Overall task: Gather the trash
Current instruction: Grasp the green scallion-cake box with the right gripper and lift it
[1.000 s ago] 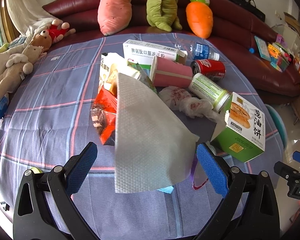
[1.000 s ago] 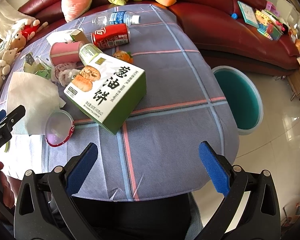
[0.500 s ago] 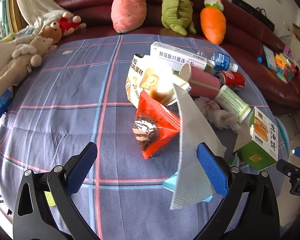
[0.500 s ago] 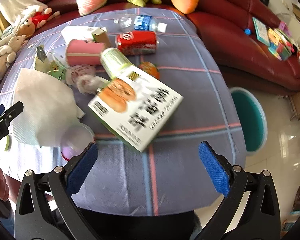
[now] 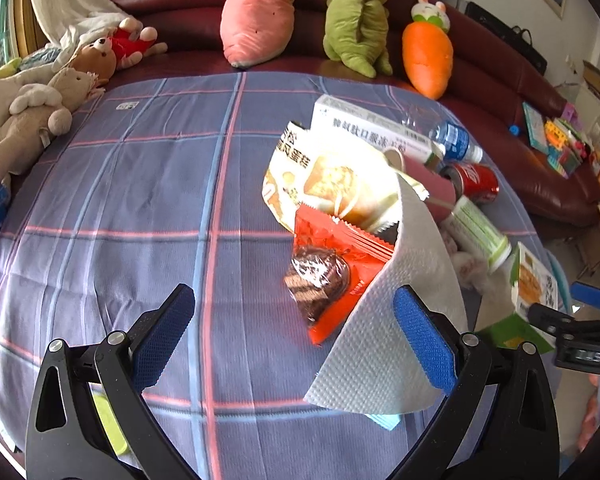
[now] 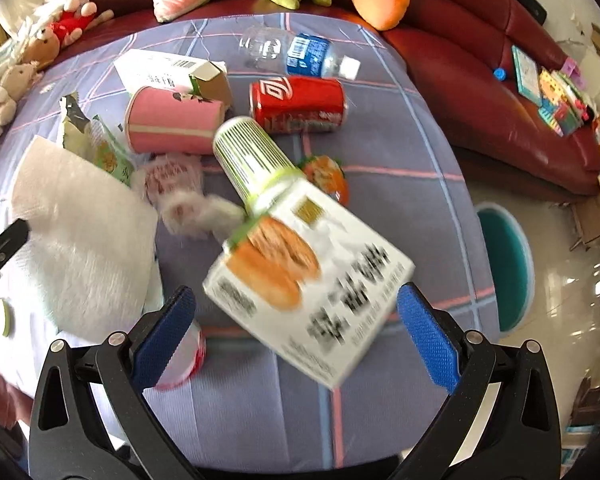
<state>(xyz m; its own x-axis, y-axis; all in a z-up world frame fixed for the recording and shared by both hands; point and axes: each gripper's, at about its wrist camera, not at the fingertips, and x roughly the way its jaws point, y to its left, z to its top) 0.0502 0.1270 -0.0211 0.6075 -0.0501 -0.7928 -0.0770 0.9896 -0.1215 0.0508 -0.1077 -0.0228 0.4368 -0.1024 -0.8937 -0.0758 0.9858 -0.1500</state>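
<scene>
Between the blue pads of the left gripper (image 5: pixel 294 338), at the lower middle of the left wrist view, lies only bare plaid tablecloth (image 5: pixel 148 200); the jaws are spread wide and grip nothing. A white paper towel (image 5: pixel 396 320) sits against the right-hand pad, tented upward, though contact cannot be confirmed. Just above the towel, centre right of the frame, lie a red snack wrapper (image 5: pixel 336 268) and a pale food bag (image 5: pixel 324 180).

At the lower middle of the right wrist view, the right gripper (image 6: pixel 296 332) is likewise fully open and empty. A green-and-white pastry box (image 6: pixel 308 292), blurred, fills most of the gap between its pads. It appears tilted with one corner raised; whether it touches either pad cannot be determined. A small red-rimmed cup (image 6: pixel 188 356) lies partly behind the left-hand pad.

Further up the frame, the remaining trash is clustered together:
- a green-striped white bottle (image 6: pixel 252 156) touching the box's upper corner;
- a crumpled wrapper (image 6: pixel 180 192) beside it;
- a pink paper cup (image 6: pixel 172 124) on its side;
- a red soda can (image 6: pixel 298 102);
- a clear water bottle (image 6: pixel 300 54);
- a white medicine carton (image 6: pixel 168 70).

A teal bin (image 6: pixel 504 268) stands on the floor at centre right, off the table edge. Plush toys (image 5: pixel 256 12) line the red sofa (image 6: pixel 480 60) along the top of the frame.
</scene>
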